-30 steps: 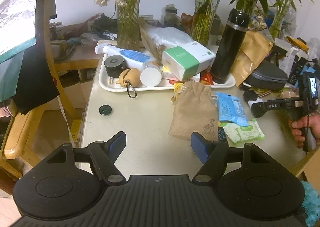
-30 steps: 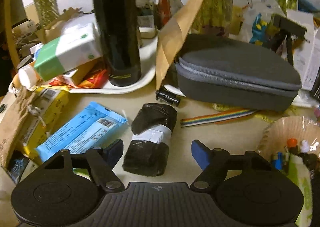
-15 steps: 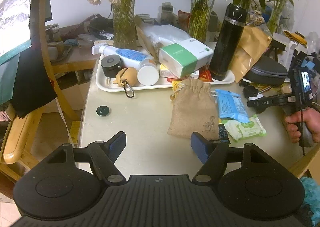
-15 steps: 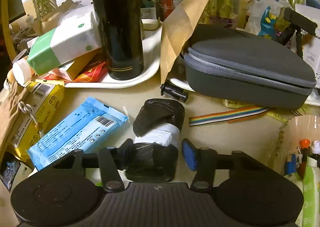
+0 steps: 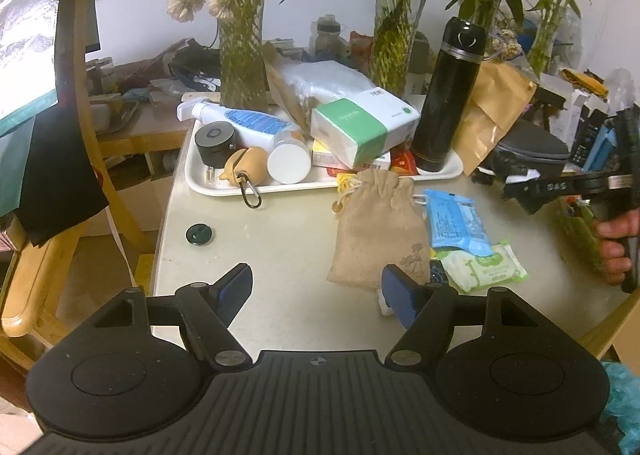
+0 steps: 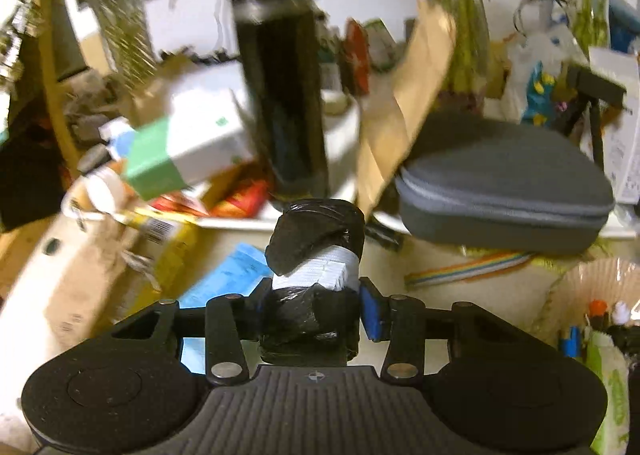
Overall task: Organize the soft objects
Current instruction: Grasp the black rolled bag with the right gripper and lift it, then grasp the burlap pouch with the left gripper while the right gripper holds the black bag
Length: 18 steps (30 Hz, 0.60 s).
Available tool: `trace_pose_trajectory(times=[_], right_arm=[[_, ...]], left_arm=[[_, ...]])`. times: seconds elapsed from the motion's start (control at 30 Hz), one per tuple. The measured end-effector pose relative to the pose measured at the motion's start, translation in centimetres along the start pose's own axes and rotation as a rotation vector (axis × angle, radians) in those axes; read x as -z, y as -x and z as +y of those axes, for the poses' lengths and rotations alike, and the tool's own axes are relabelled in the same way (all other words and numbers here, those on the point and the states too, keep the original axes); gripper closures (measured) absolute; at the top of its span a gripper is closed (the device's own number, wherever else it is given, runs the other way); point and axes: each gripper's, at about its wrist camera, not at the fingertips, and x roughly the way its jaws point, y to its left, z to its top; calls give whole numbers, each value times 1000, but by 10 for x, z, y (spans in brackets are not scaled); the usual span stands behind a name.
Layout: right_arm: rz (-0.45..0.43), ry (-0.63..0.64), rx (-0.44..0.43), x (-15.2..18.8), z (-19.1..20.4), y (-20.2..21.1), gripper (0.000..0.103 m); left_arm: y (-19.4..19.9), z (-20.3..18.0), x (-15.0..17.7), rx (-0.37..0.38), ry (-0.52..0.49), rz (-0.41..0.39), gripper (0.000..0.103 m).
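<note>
The right gripper, jaws just closed, now clenches the black bag roll and lifts it off the table in front of the black flask, so one soft item is secured, while the left gripper hangs released

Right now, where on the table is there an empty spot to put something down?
The bare patch of table lies between the white tray, the burlap pouch and the small dark cap. It is crowded on the tray and right of the pouch, where the blue packet and green wipes lie.
</note>
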Motion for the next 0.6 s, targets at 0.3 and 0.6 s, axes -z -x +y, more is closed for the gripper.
trace_pose_trajectory(times=[0.3,0.6], right_arm=[[-84,-4,-53,-7,0,47,56],[-125,-5,-85,6,-1,84,56]], left_arm=[[-4,1,-1,7,0,-19,32],[-15,6,-8,12,15,-45,32]])
